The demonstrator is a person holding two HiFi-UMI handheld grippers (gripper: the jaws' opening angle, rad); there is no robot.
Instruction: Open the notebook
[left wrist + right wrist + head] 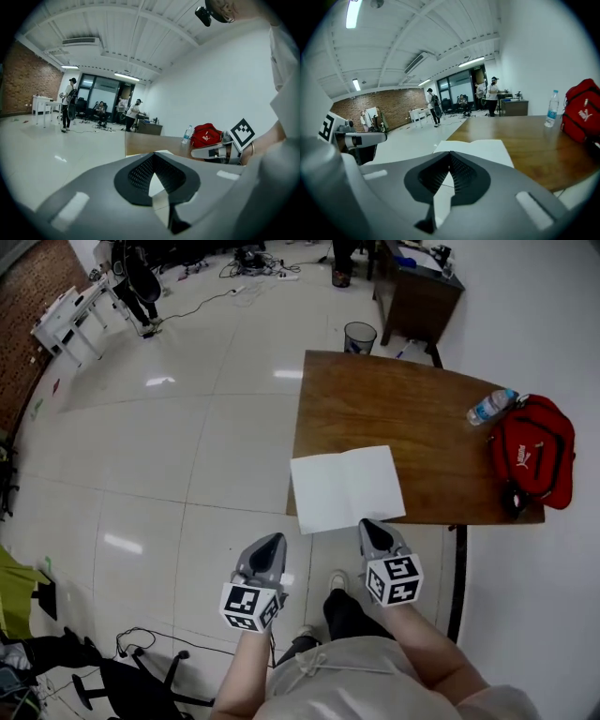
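The notebook (347, 487) lies open on the wooden table (375, 399), its white pages spread flat and its near left corner hanging over the front edge. The right gripper view shows the notebook (478, 149) just beyond the jaws. My left gripper (267, 545) hovers off the table, below and left of the notebook, jaws shut and empty. My right gripper (373, 529) sits at the table's front edge, just short of the notebook's near side, also shut with nothing held. Each gripper view shows the other: right gripper (220, 152), left gripper (361, 138).
A red bag (532, 451) and a water bottle (490, 407) sit at the table's right end. A waste bin (359, 337) and a dark desk (412, 292) stand beyond the table. An office chair base (131, 681) lies on the tiled floor at lower left. People stand far off.
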